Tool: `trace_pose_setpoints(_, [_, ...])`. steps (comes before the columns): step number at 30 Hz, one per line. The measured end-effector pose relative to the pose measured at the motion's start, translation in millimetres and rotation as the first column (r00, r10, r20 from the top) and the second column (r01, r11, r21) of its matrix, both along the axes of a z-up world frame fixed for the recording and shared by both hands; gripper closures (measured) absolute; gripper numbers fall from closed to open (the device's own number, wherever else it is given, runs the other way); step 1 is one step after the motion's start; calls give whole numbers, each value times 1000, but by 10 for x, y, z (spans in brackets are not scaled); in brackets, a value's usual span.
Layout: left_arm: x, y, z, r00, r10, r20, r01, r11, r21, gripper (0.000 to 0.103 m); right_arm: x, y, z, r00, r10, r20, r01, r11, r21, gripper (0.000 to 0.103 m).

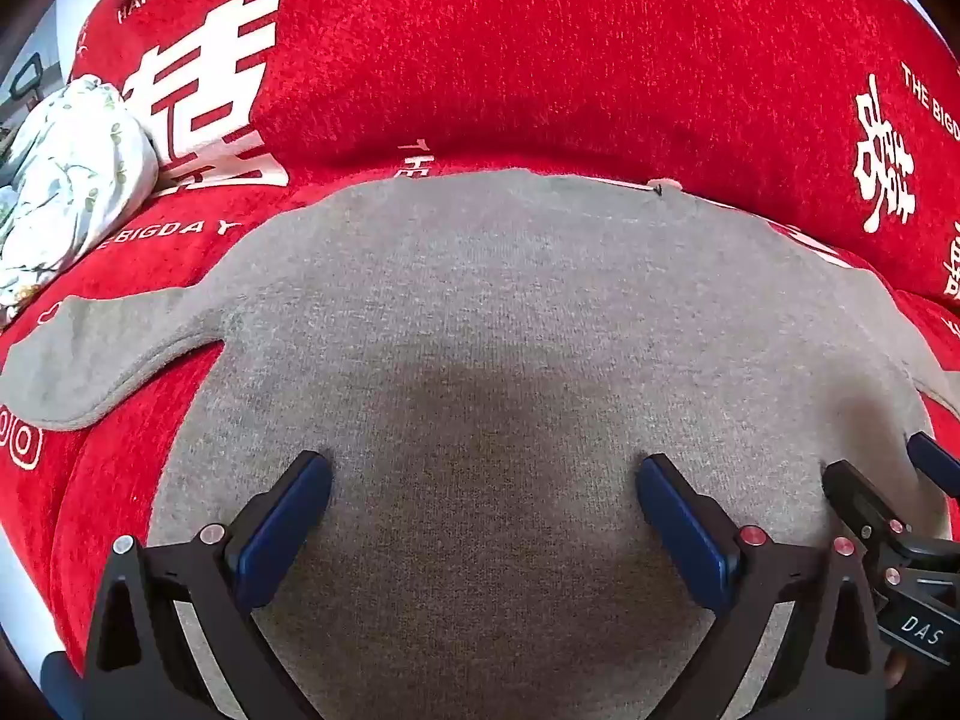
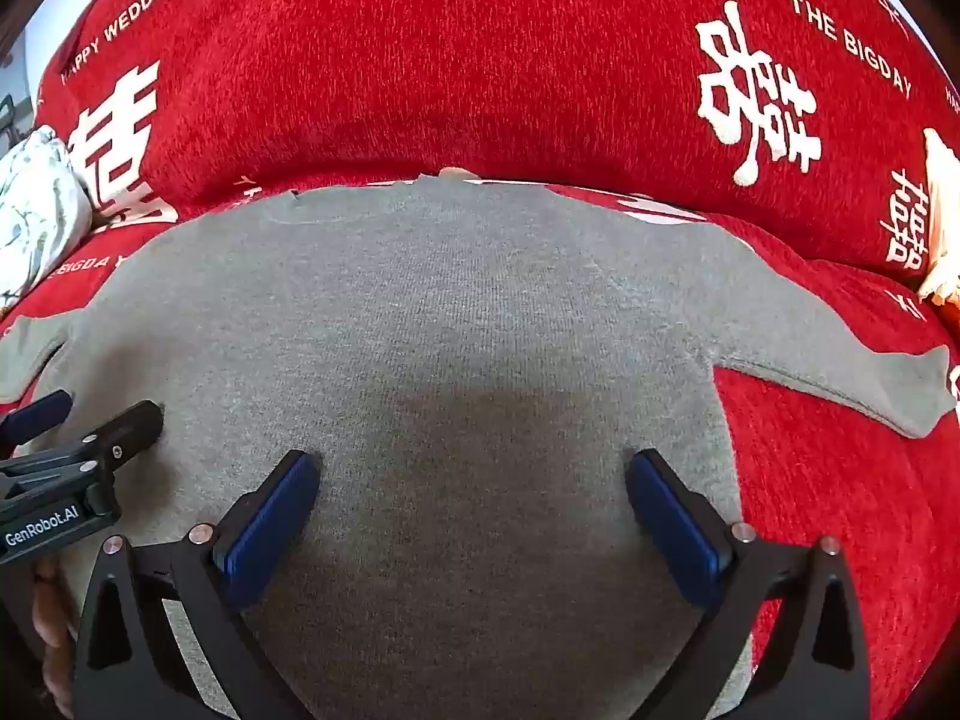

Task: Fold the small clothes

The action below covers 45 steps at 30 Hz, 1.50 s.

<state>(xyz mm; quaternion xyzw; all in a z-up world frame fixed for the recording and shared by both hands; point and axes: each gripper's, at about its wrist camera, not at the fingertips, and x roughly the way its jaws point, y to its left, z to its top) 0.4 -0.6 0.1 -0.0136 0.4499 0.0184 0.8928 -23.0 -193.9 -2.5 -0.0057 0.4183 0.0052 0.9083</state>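
The supporting surface is a sofa (image 1: 540, 60) covered in red plush fabric printed with white characters and lettering. A grey sweater (image 1: 480, 312) is laid flat on the seat, with sleeves extended toward 9 and 3 o'clock. A floral cloth bundle (image 1: 66, 180) is positioned at 9 o'clock against the backrest. A cream item (image 2: 942, 222), partly cropped, is seen at 3 o'clock.

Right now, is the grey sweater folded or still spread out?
Spread out. The grey sweater lies flat on the red cover, both sleeves extended sideways, no fold visible.
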Motion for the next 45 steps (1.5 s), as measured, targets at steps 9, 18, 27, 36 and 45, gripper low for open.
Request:
trace_pose_setpoints(9, [36,69,29,1000,-9,-10,9,1000,-4,0,-1,-18,7,1000,2,6,-2,999,34,0])
trace_pose_setpoints(18, [-25,42,22,1000,19,0,-19,1000,2,0,75,-26,16,999,26,-28,-24,997,72,0])
trace_pose_setpoints(27, [-31,54,13,1000,20,-4,-20,1000,2,0,56,14,-15,999,33,-42,-32,999,33,0])
trace_pose_setpoints(36, [-11,14,27,1000,22,-21,-22,1000,16,0,18,42,-9,999,27,-35,-26,999,20,0])
trace_pose_setpoints(45, [74,18,50,994,44,-102,-44,999,5,0,102,46,1,995,3,-97,-1,1000,24,0])
